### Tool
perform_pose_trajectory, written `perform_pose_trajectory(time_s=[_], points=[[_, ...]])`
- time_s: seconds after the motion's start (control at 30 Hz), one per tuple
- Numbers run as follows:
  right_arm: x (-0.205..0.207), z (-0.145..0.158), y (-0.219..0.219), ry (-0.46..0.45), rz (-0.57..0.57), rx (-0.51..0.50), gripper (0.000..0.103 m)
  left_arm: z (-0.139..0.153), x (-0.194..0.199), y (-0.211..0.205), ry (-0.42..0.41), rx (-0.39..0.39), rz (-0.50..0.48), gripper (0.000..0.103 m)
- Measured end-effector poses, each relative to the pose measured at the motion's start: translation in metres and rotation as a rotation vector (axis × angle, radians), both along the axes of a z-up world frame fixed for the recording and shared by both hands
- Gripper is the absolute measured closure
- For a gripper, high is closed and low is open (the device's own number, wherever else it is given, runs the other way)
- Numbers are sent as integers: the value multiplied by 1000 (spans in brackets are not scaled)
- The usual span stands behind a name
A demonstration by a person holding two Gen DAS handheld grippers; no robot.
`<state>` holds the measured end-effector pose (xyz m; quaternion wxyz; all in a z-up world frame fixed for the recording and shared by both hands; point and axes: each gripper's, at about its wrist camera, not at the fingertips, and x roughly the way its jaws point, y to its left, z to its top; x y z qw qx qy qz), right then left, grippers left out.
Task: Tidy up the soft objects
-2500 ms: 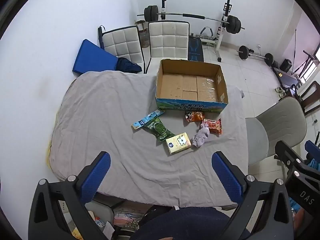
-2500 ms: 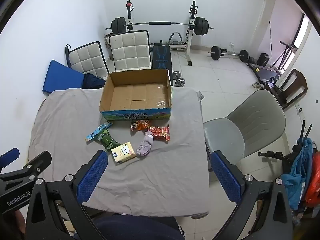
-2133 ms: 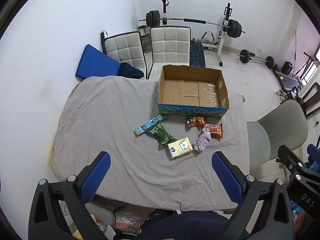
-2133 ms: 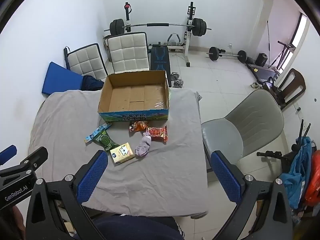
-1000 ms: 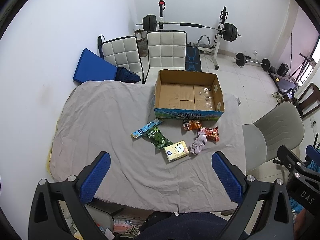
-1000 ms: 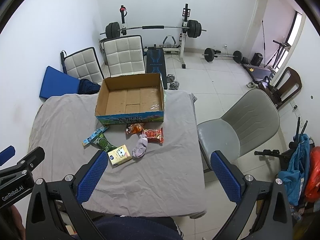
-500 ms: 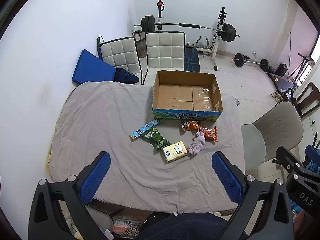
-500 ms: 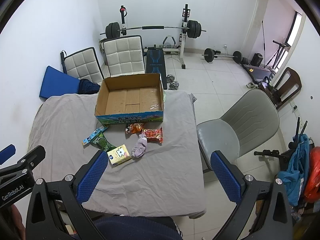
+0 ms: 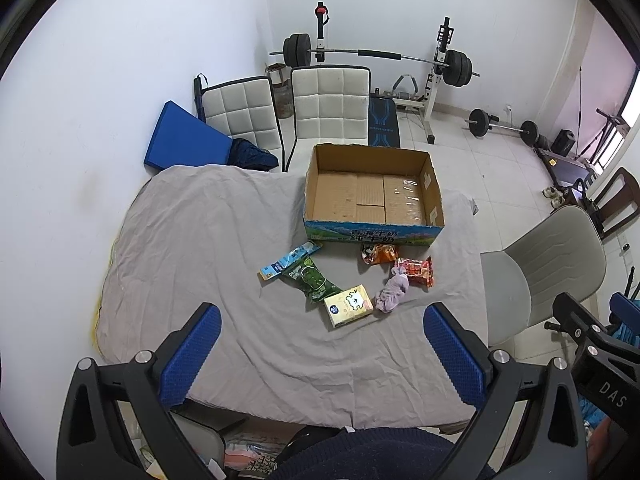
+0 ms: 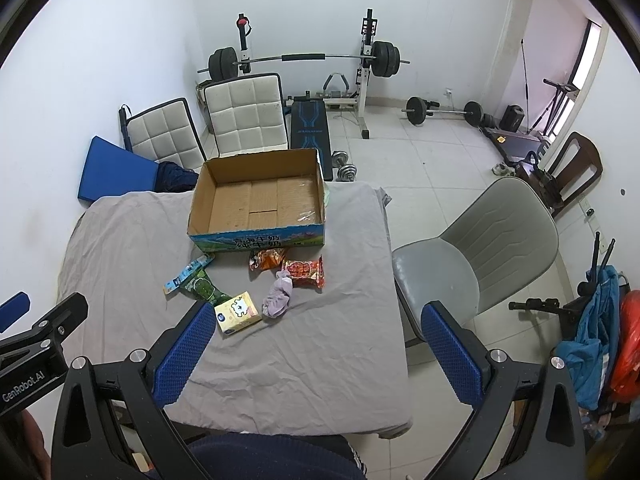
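Observation:
An open, empty cardboard box [image 9: 374, 200] [image 10: 258, 202] stands on the grey-clothed table [image 9: 200, 248] [image 10: 128, 240]. In front of it lie a blue packet [image 9: 290, 260], a green packet [image 9: 314, 282] [image 10: 202, 286], a yellow tissue pack [image 9: 348, 305] [image 10: 237, 312], a lilac sock [image 9: 392, 292] [image 10: 278, 298], an orange snack bag [image 9: 379, 252] [image 10: 267, 259] and a red snack bag [image 9: 415, 271] [image 10: 304, 271]. My left gripper [image 9: 320, 356] and right gripper [image 10: 316, 356] are both open and empty, held high above the table's near edge.
A grey chair [image 9: 548, 268] [image 10: 480, 256] stands to the right of the table. Two white padded chairs [image 9: 328, 104] and a blue mat [image 9: 184, 142] are behind it. A barbell rack [image 10: 308, 60] stands at the far wall.
Both grippers have risen and drawn back a little, so the table and objects look smaller. Nothing on the table has moved.

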<state>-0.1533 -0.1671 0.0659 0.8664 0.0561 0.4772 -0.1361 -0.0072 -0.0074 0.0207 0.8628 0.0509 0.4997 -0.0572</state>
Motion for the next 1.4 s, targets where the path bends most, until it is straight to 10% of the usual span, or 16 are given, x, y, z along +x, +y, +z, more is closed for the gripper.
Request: perform_pose_trajectory(time_s=[0.9, 1.13, 1.4], points=[[12, -20, -12, 11, 24, 38, 0, 3, -1, -2, -6, -20, 17, 0], [46, -83, -40, 129, 23, 121, 0, -35, 33, -8, 16, 26, -1, 0], [104, -226, -67, 395, 58, 230, 0, -159, 96, -34, 223, 152, -144, 0]])
